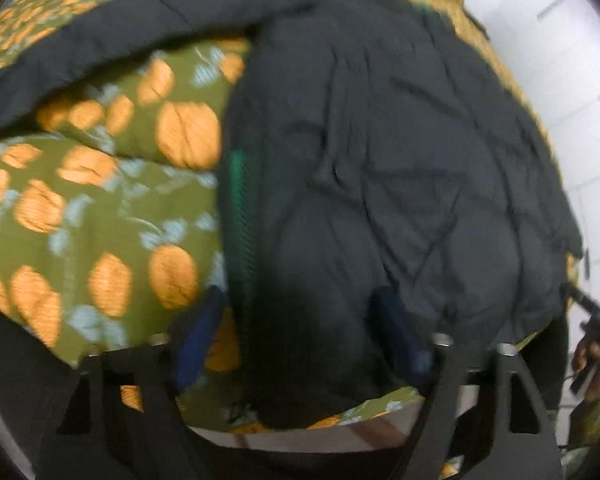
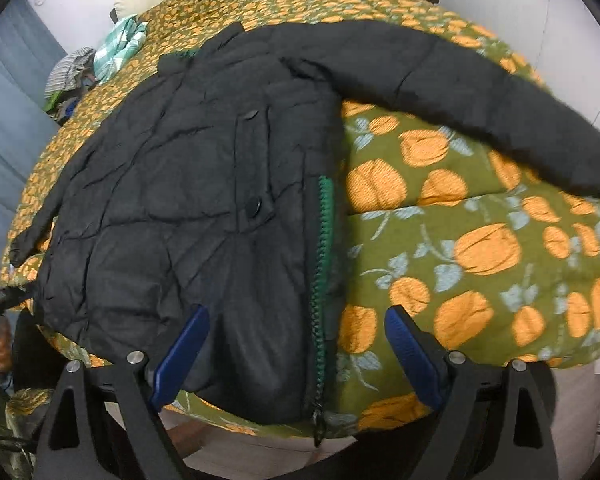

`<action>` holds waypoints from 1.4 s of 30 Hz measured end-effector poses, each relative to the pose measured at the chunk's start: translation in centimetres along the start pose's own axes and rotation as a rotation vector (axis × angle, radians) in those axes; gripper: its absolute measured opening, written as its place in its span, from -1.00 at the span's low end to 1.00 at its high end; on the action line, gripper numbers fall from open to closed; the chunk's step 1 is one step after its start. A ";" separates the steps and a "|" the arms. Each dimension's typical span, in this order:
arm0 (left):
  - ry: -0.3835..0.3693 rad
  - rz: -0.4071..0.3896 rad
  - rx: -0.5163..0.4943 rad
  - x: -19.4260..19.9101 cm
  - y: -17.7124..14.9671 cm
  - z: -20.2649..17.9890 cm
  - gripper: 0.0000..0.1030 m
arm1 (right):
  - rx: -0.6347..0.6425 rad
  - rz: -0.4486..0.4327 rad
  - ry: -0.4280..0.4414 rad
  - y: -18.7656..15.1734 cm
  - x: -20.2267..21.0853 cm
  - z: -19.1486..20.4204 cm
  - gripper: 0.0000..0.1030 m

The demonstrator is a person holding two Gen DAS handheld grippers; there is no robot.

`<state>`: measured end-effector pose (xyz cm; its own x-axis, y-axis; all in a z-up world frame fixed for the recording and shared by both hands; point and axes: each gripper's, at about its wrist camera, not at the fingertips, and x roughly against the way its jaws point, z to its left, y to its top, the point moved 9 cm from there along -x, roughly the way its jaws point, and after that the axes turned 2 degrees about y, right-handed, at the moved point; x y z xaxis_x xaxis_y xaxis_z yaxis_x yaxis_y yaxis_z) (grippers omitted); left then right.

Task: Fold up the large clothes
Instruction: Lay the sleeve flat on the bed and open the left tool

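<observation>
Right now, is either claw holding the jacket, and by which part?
Neither. The right claw is open, straddling the black jacket at its hem by the green zipper. The left claw is also open at the hem.

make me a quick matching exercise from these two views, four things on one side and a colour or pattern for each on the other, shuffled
Things:
1. puffer jacket
2. jacket zipper
3. bedspread
4. right gripper finger pads

Colours:
A. green
B. olive with orange pumpkins
C. black
D. blue

Pairs: 1-C, 2-A, 3-B, 4-D
</observation>
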<state>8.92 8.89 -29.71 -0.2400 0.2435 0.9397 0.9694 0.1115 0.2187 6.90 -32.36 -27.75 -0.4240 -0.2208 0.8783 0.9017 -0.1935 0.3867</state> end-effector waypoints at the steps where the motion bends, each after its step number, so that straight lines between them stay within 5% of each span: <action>1: -0.002 -0.002 -0.008 -0.2 -0.2 -0.2 -0.10 | -0.002 0.008 0.014 -0.1 -0.2 0.1 0.64; 2: -0.004 -0.019 -0.018 0.0 -0.2 -0.2 -0.37 | 0.012 0.009 0.025 -0.2 -0.3 0.6 -0.03; 3: -0.012 -0.024 -0.022 0.3 -0.3 -0.2 -0.43 | 0.035 0.002 -0.006 -0.3 -0.3 0.7 -0.34; 5: -0.039 -0.036 -0.019 1.1 -0.4 0.0 -0.60 | 0.045 -0.007 -0.018 -0.4 0.2 1.3 -0.55; 10: -0.013 -0.047 -0.051 1.7 -1.7 0.2 -0.61 | 0.059 0.002 -0.035 -1.8 1.3 2.1 -0.59; 15: 0.034 -0.087 -0.061 2.1 -0.9 0.3 -0.33 | 0.066 -0.038 -0.068 -1.5 1.1 2.1 -0.36; 17: 0.047 -0.150 -0.079 4.0 -0.7 0.2 0.07 | 0.087 -0.051 -0.072 -1.1 1.7 2.5 0.22; 20: 0.065 -0.284 -0.081 8.0 0.3 0.2 0.61 | 0.103 -0.080 -0.084 -0.4 3.3 2.5 0.28; 22: 0.085 -0.381 -0.073 10.5 1.4 0.2 0.77 | 0.111 -0.115 -0.114 0.4 4.7 2.2 0.29; 27: 0.225 -0.663 -0.123 16.3 4.8 -0.3 0.91 | 0.152 -0.364 -0.235 4.1 10.3 3.6 0.35; 29: 0.249 -0.706 -0.167 17.4 6.1 -1.2 0.91 | 0.171 -0.457 -0.250 5.2 12.2 4.7 0.63; 33: 0.204 -0.679 -0.149 16.8 6.5 -1.6 0.91 | 0.274 -0.416 -0.189 4.9 11.0 7.0 0.77; 38: 0.112 -0.467 -0.087 11.3 4.0 -2.6 0.90 | 0.291 -0.440 -0.139 3.7 9.9 8.8 0.77; 42: 0.069 -0.386 -0.132 9.9 2.1 -4.1 0.92 | 0.276 -0.411 -0.069 3.2 8.8 9.8 0.77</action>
<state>8.83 7.60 -18.83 -0.5880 0.1427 0.7962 0.8080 0.0567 0.5865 6.89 -25.55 -16.05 -0.7507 -0.1140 0.6507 0.6539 0.0113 0.7565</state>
